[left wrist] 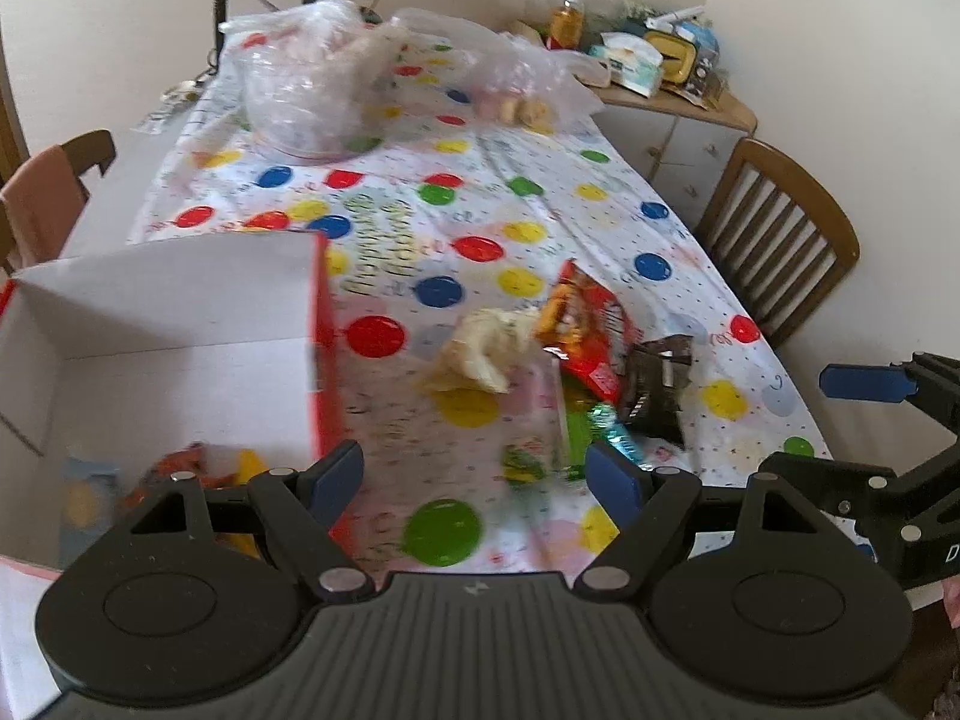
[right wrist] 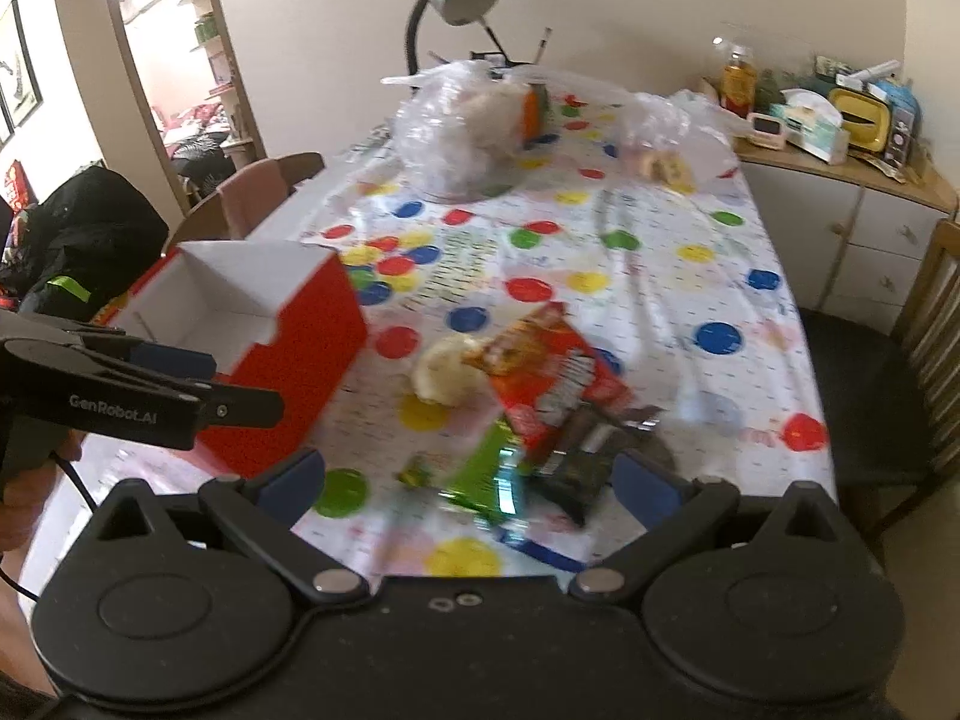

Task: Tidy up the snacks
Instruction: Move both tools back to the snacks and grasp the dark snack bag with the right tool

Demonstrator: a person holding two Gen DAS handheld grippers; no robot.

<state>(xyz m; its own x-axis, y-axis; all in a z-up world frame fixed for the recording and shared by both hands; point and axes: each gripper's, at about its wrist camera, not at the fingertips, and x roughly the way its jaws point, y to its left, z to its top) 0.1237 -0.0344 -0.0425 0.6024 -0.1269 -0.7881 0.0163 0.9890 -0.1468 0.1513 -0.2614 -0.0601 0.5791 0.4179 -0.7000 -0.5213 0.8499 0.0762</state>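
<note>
Beside snack pile (right wrist: 540, 408): red box (right wrist: 288, 348); both claws agape.

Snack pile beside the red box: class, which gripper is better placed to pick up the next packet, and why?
Right. The right gripper is open directly over the snack pile. The left gripper, also open, sits nearer the red box.

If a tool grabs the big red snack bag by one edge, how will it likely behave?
The red snack bag looks like a crinkled foil pouch, so it would probably flop and crumple rather than stay flat. It seems light for its size. Its glossy surface may slip between the pads, and it overlaps the dark wrapper, which might drag along.
</note>
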